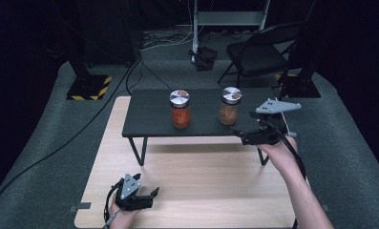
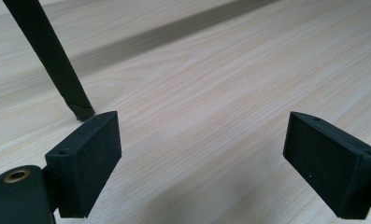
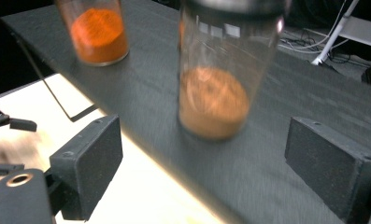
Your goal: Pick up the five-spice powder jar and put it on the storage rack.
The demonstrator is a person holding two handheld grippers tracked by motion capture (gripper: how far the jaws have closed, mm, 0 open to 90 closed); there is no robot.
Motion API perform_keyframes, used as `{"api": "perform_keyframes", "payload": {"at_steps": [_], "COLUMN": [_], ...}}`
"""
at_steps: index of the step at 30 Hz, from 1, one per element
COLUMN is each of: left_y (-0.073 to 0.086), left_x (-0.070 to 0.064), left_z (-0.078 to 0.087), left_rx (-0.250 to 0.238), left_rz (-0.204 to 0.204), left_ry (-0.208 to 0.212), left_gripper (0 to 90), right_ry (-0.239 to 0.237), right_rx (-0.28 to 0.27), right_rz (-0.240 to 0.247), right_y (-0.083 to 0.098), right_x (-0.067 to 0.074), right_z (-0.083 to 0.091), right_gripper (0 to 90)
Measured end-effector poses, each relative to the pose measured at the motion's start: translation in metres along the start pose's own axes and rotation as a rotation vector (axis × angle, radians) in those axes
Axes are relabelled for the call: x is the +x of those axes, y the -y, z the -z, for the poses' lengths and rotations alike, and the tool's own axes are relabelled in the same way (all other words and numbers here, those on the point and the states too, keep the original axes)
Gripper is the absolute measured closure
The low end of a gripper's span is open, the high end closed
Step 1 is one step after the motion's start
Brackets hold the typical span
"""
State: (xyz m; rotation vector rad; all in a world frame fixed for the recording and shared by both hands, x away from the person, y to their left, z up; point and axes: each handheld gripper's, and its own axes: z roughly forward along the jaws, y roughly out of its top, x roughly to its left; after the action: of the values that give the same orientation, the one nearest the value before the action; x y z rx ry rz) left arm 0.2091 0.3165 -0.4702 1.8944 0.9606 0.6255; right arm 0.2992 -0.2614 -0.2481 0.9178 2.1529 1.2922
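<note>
Two glass jars with metal lids stand on a low black shelf (image 1: 149,114). The left jar (image 1: 180,109) holds red-orange powder, the right jar (image 1: 230,107) brownish-orange powder. My right gripper (image 1: 242,133) hovers at the shelf's front right edge, just in front of the right jar, open and empty. In the right gripper view the brownish jar (image 3: 215,93) stands a little beyond the gap of my right gripper (image 3: 204,154), and the red-orange jar (image 3: 98,32) is farther left. My left gripper (image 1: 151,193) rests low over the wooden table near its front edge, open, as the left gripper view (image 2: 202,149) shows.
The shelf stands on thin black legs (image 2: 57,60) on a pale wooden table (image 1: 201,176). A black folding chair (image 1: 258,52), stand bases with hazard tape (image 1: 89,86) and cables lie on the grey floor behind.
</note>
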Motion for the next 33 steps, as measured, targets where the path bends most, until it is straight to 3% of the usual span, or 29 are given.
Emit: {"api": "perform_keyframes", "payload": {"at_steps": [1,2,4,7,8,16,27,33], "left_y": [0.0,0.0,0.0,0.0,0.0,0.0,0.002,0.002], "left_x": [0.0,0.0,0.0,-0.001,-0.001,-0.001,-0.002,-0.002], "left_z": [0.0,0.0,0.0,0.0,0.0,0.0,0.002,0.002], "left_rx": [0.0,0.0,0.0,0.0,0.0,-0.001,-0.004,-0.005], "left_rz": [0.0,-0.001,-0.001,-0.002,-0.002,-0.002,-0.003,-0.004], "left_ry": [0.0,-0.001,-0.001,-0.002,-0.002,-0.003,-0.003,-0.003], "left_gripper": [11.4,11.4,11.4,11.4,11.4,11.4,11.4,11.4], "right_ry": [0.0,-0.01,-0.012,-0.014,-0.014,-0.005,0.063,0.1], "right_rx": [0.0,-0.018,-0.025,-0.05,-0.05,-0.051,-0.07,-0.081], "right_rz": [0.0,-0.004,-0.004,-0.008,-0.008,-0.019,-0.064,-0.098], "right_y": [0.0,0.015,0.022,0.052,0.052,0.11,0.189,0.222], "right_x": [0.0,-0.002,-0.003,-0.002,-0.002,-0.003,-0.001,0.003], "right_z": [0.0,0.006,0.009,0.02,0.02,0.025,0.022,0.02], "right_gripper": [10.3,10.3,10.3,9.9,9.9,9.1,8.6,8.6]}}
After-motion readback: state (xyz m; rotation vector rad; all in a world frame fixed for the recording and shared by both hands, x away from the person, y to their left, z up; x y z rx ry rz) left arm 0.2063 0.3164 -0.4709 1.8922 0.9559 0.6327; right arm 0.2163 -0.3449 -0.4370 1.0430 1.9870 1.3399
